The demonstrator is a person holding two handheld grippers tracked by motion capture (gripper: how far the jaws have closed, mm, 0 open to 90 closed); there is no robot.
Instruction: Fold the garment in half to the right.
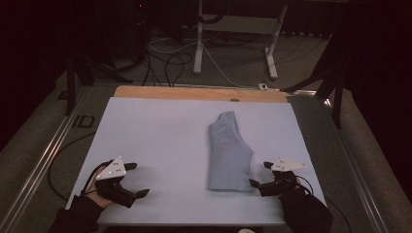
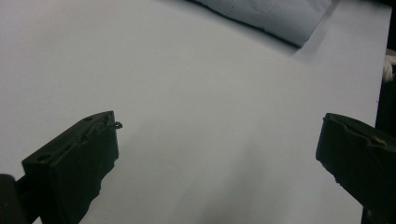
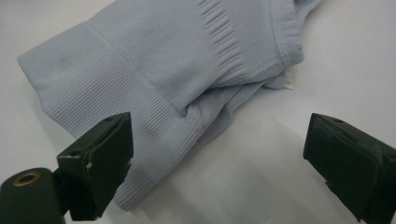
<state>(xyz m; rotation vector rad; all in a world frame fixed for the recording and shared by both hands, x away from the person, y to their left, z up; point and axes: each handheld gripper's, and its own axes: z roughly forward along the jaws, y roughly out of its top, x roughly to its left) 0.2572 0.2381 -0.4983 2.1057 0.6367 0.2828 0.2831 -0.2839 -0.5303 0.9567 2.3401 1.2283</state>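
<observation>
Lying folded on the pale sheet (image 1: 155, 145), right of centre: a light blue garment (image 1: 228, 153) with ribbed hem (looks like a knit top). Right gripper (image 1: 261, 174) sits just beside its near right corner, jaws wide, nothing between them; its own view has one jaw over the hem. Left gripper (image 1: 136, 179) rests well apart at the sheet's near left, jaws wide too, over bare sheet.
</observation>
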